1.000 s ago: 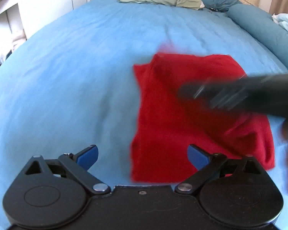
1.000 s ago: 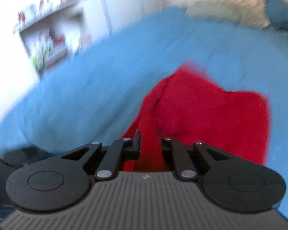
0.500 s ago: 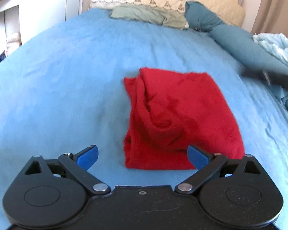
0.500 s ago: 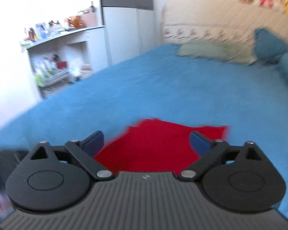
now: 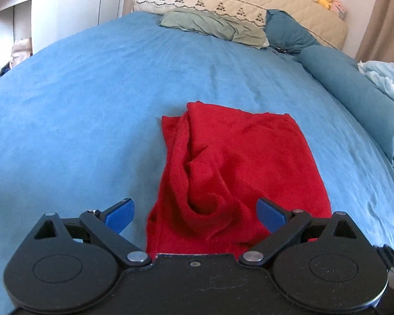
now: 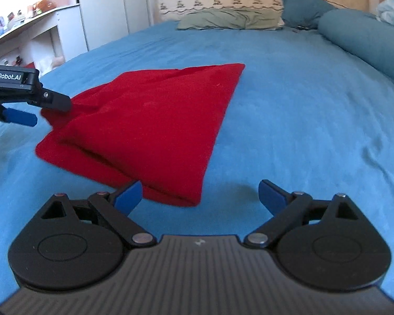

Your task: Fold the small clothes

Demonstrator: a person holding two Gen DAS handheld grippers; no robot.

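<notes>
Cloth [image 5: 239, 173]: red, lying folded on bed [image 5: 78, 110]; likely soft, light, limp. Best pinched at near corners. Left gripper [image 5: 195, 211] and right gripper [image 6: 199, 195] both gaping, holding nothing.

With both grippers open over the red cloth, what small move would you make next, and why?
Probably ease the left gripper down to pinch the rumpled near edge of the red cloth. Both grippers are open and empty, and that side is bunched, while the right gripper faces a tidy fold.
</notes>
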